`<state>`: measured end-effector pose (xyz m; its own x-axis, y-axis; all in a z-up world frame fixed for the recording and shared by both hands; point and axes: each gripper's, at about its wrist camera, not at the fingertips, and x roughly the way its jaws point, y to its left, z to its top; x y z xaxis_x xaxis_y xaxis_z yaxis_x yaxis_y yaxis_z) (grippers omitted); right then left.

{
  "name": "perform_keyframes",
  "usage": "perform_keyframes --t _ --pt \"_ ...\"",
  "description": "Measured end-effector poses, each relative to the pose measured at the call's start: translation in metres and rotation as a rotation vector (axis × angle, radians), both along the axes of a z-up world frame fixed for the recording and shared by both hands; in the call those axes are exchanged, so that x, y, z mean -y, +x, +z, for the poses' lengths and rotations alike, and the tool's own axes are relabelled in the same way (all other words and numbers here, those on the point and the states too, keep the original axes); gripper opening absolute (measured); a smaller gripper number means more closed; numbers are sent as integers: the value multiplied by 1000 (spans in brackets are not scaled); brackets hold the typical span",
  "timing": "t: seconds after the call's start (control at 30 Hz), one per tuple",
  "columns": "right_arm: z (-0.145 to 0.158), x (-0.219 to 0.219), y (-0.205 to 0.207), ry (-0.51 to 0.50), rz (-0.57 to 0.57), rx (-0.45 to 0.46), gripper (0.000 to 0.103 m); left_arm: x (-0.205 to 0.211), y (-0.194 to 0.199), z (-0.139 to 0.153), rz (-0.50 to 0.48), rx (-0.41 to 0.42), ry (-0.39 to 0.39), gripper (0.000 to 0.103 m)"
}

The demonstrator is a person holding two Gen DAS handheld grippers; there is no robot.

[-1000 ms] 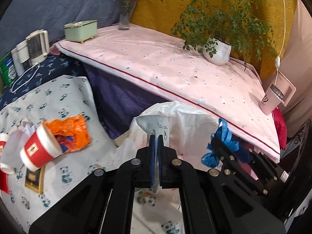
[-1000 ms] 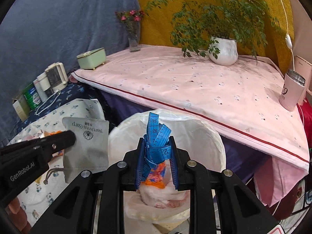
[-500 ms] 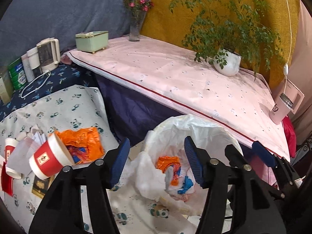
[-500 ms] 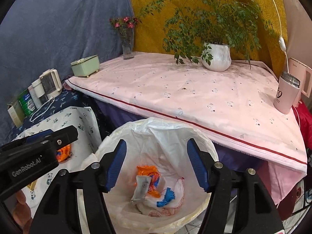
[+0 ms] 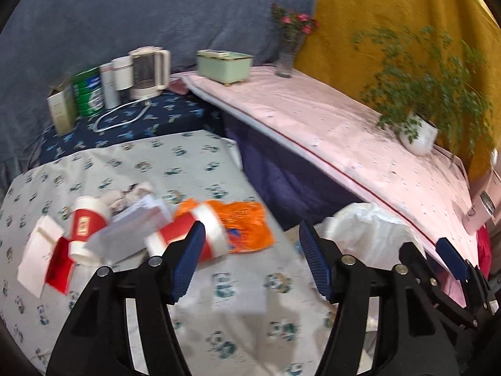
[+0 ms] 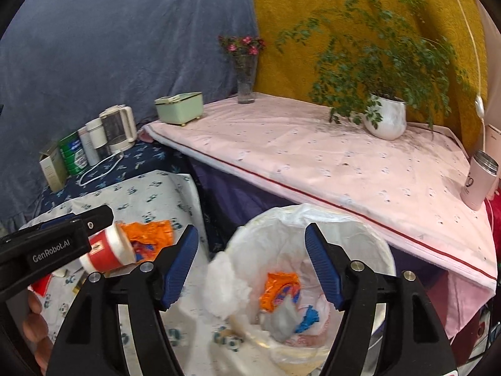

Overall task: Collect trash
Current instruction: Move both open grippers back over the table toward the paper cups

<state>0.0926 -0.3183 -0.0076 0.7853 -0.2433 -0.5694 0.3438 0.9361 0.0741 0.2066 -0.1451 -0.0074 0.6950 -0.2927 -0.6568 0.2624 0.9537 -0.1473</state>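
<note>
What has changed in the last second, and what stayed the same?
Both grippers let go: the left gripper dropped its grey packet, the right gripper its blue tape, into the bin. Both jaws are opening, empty. The left swung toward the red cups. Cups and orange wrapper stayed.

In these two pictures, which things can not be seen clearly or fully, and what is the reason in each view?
- Left wrist view: lying red paper cup, base hidden behind the left gripper finger; print lost to motion blur.
- Left wrist view: bin bag, inside hidden by its own rim and the gripper.
- Right wrist view: bin bag bottom, partly covered by the right gripper finger.
- Right wrist view: green tin, label too small.
</note>
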Motion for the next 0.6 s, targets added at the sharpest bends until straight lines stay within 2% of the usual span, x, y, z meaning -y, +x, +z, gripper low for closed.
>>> perform_keyframes --t 0.23,0.6 --pt "3 -60 16 14 103 -10 68 -78 3 -2 159 -5 57 61" --pt "0 -167 37 35 280 -40 68 -189 0 -15 331 -35 129 65"
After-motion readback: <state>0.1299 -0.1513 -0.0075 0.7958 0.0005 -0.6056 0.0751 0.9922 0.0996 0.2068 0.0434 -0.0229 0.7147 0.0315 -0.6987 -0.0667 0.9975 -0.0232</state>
